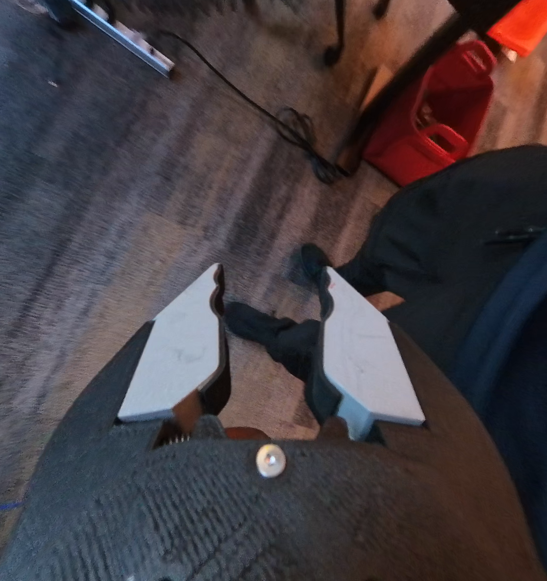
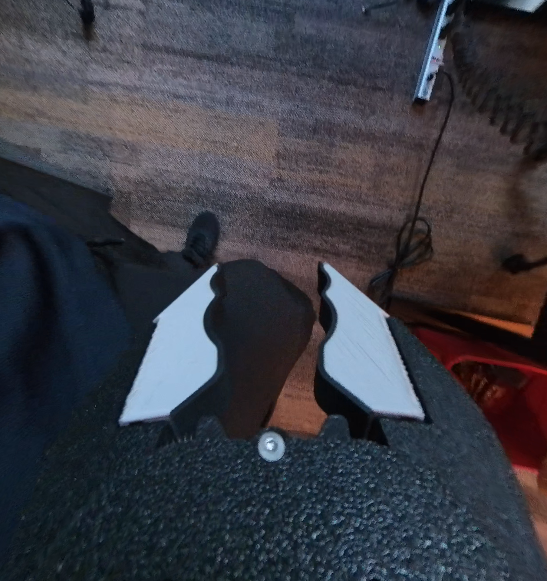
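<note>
Left gripper [image 1: 272, 273]: fingers parted, grasping nothing, hanging over a dark cloth [image 1: 275, 333] on the carpet [image 1: 108, 220]. Right gripper [image 2: 267, 267]: fingers parted, empty; I cannot identify the dark shape [image 2: 259, 330] below them. Farther off, only the right view shows a shoe [image 2: 203, 235]. Only the left shows a furniture leg [image 1: 385, 103] beside the red crate [image 1: 423, 125].

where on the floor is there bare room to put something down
Bare carpet lies open between the black shoe and the metal rail. It is crowded around the coiled cable, table leg and red bin.
</note>
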